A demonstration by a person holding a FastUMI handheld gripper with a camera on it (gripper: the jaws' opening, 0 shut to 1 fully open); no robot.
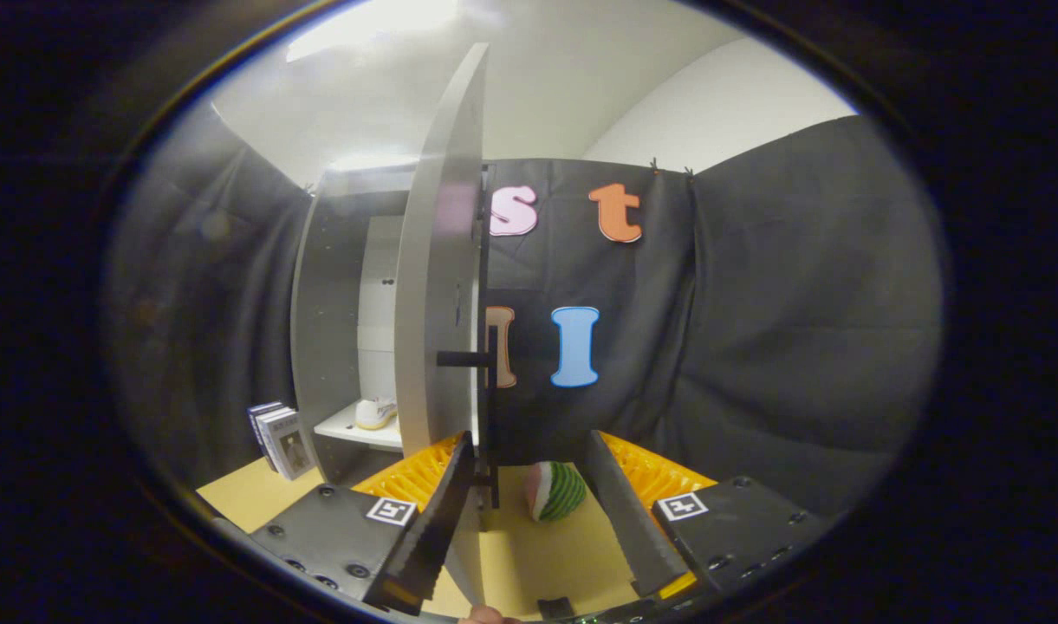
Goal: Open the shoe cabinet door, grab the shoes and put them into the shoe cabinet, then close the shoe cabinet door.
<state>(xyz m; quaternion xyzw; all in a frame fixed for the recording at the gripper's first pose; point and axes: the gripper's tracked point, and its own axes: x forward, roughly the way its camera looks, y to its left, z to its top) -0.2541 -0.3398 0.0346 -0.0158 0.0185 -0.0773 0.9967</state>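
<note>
Grey board makes up the shoe cabinet door (438, 286), which stands swung out nearly edge-on, its free edge pointing toward the gripper (529, 511). A dark bar handle (491, 381) runs down the door's outer face near that edge, held off on a short stub. The gripper's fingers are spread wide; the door's lower edge and the foot of the handle lie between them, nearer the left finger (433, 520), and no pinch is made.

Inside the cabinet (325, 329), a pale shoe (376, 412) sits on the white shelf (355, 431), near its front edge.

Judgement: the door is a stiff, hinged panel, light to swing. It should close by a push on its flat face or a grip on the handle. The smooth face may let a finger slide.

A striped ball (557, 490) rests on the yellow floor (546, 555) beyond the fingers.
</note>
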